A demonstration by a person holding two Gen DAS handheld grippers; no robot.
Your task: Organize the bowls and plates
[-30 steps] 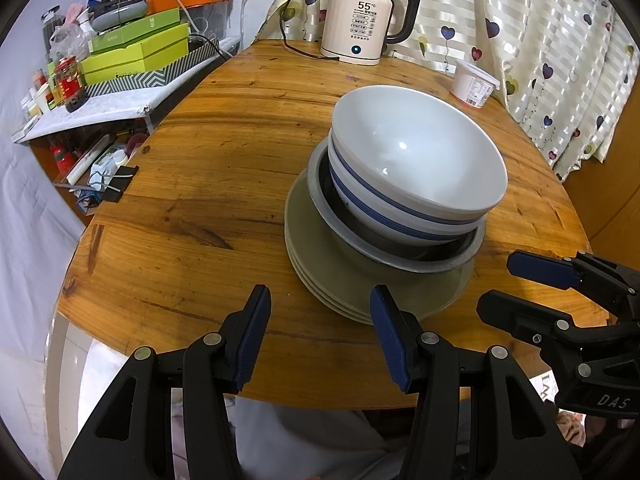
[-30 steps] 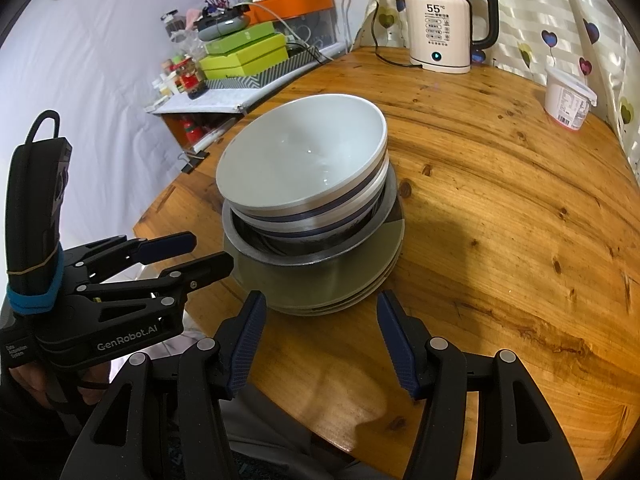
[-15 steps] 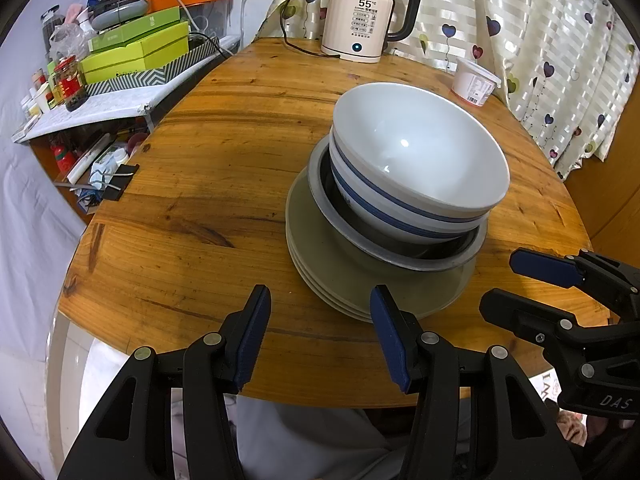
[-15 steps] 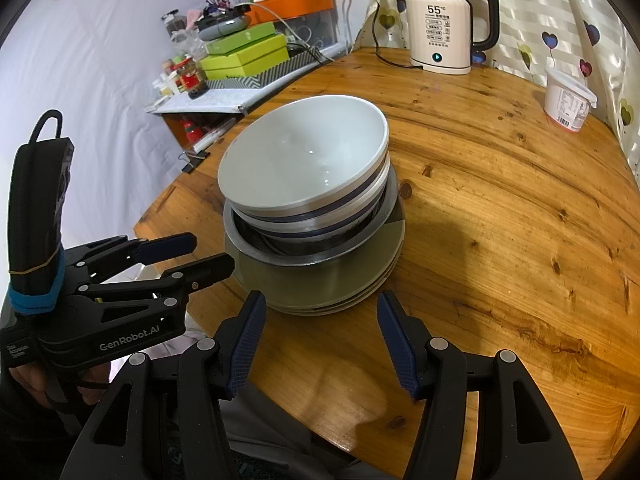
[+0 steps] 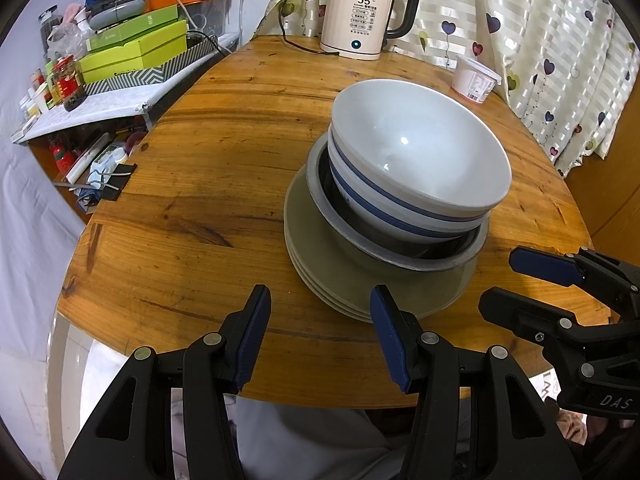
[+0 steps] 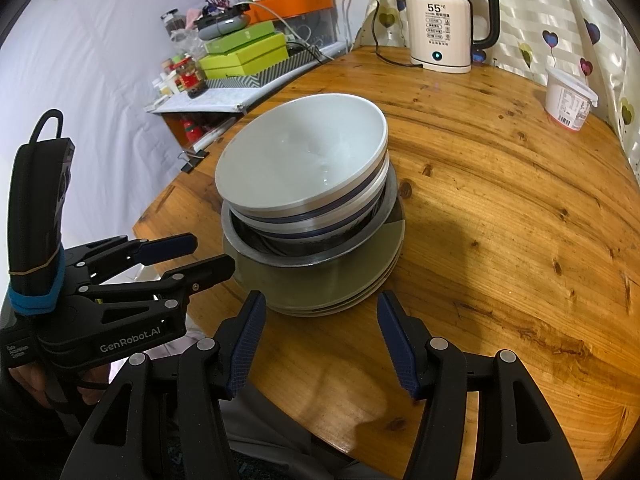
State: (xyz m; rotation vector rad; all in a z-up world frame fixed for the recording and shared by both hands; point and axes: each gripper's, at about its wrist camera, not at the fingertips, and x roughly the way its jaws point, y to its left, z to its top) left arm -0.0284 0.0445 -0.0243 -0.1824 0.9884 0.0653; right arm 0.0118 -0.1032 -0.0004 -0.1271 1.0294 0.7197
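Top bowl [image 5: 420,152]: sits a trace farther ahead of the jaws of your left gripper [image 5: 319,300] than a second ago, too slight to call a move.
Stack [image 6: 320,280]: you see no shift against the jaws of your right gripper [image 6: 321,304].
Jaw gaps: you see no change.

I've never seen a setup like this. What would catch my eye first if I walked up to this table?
Probably the tower of dishes near the front edge of the round wooden table: white bowls with blue stripes nested in a metal basin, all on a stack of grey-green plates. Next, the two black grippers hovering in front of it, the left gripper and the right gripper, both open and empty. At the back stands a cream electric kettle.
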